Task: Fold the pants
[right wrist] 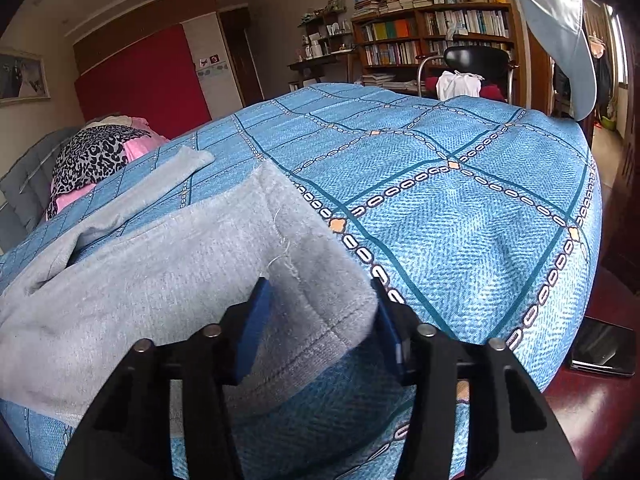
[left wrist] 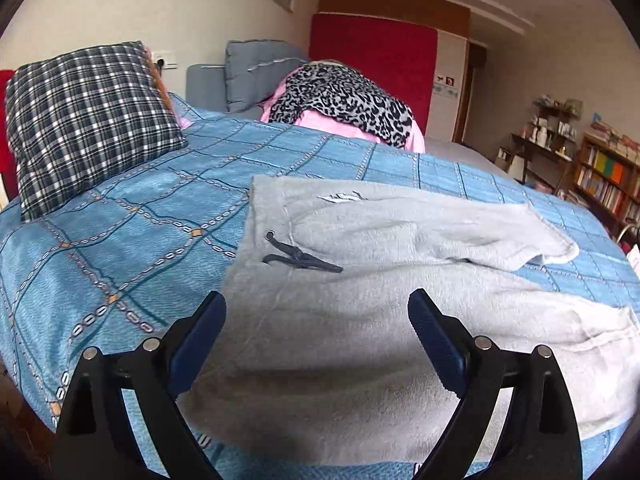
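Because the grey pants (left wrist: 360, 280) lie spread across the blue patterned bedspread (left wrist: 120, 240) with their two legs splayed apart, the two grippers sit at opposite ends of the near edge, which reads as a setup for bringing one half over the other. At the waist end, the left gripper (left wrist: 316, 316) hovers over the fabric with its fingers (left wrist: 200, 344) spread wide and nothing between them, near the dark drawstring (left wrist: 298, 258) that lies loose on the cloth. At the other end, the right gripper (right wrist: 320, 312) stands with its fingers (right wrist: 256, 324) drawn in to a narrow gap around the hem of the near pant leg (right wrist: 280, 280); the cuff fills that gap, yet whether the pads truly press on it cannot be told, since the cloth hides the inner faces. Further back, the other leg (right wrist: 176, 168) lies flat toward the pile of leopard-print and pink clothes (left wrist: 340, 100), well apart from both tools. Beneath the left gripper the near edge of the waistband is cut off by the black frame, so how far it hangs over the bed's side is unclear. No hand or sleeve shows in either view, and the plaid pillow (left wrist: 84, 120) plays no part.
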`<action>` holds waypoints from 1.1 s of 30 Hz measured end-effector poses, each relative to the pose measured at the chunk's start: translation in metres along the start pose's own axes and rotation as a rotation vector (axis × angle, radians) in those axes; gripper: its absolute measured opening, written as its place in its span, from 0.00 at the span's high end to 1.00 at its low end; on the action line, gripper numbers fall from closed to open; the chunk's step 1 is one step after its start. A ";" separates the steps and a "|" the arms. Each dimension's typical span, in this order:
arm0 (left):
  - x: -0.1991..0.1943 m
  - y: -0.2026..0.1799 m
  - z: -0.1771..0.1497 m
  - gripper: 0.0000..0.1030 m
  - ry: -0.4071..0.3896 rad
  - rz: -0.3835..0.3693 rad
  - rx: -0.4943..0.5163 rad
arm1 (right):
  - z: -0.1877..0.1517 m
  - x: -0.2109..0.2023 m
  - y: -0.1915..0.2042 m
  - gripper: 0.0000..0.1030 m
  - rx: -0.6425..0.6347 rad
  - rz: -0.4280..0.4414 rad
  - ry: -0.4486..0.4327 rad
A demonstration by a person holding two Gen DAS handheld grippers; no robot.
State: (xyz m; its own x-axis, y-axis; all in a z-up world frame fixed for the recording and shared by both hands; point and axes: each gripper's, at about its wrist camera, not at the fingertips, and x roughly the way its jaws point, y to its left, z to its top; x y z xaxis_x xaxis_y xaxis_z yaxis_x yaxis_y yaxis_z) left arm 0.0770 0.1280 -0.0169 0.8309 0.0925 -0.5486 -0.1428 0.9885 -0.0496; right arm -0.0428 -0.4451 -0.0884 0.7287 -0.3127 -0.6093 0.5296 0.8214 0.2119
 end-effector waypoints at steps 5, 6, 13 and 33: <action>0.043 -0.014 -0.014 0.11 0.131 0.028 0.070 | 0.017 -0.015 0.000 0.77 0.020 0.039 -0.043; 0.046 -0.015 -0.016 0.11 0.141 0.030 0.078 | 0.022 -0.022 0.000 0.77 0.010 0.029 -0.068; 0.045 -0.017 -0.041 0.11 0.162 0.058 0.247 | 0.019 -0.009 -0.019 0.77 -0.009 -0.076 0.031; 0.044 -0.036 0.038 0.09 0.174 -0.122 0.192 | 0.068 -0.025 0.047 0.07 -0.083 0.140 -0.092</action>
State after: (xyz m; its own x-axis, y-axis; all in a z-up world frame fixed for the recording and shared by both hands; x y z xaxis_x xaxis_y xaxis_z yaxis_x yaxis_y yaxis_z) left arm 0.1389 0.1014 -0.0076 0.7288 -0.0336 -0.6839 0.0702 0.9972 0.0258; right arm -0.0066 -0.4309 -0.0116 0.8314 -0.2320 -0.5049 0.3853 0.8954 0.2231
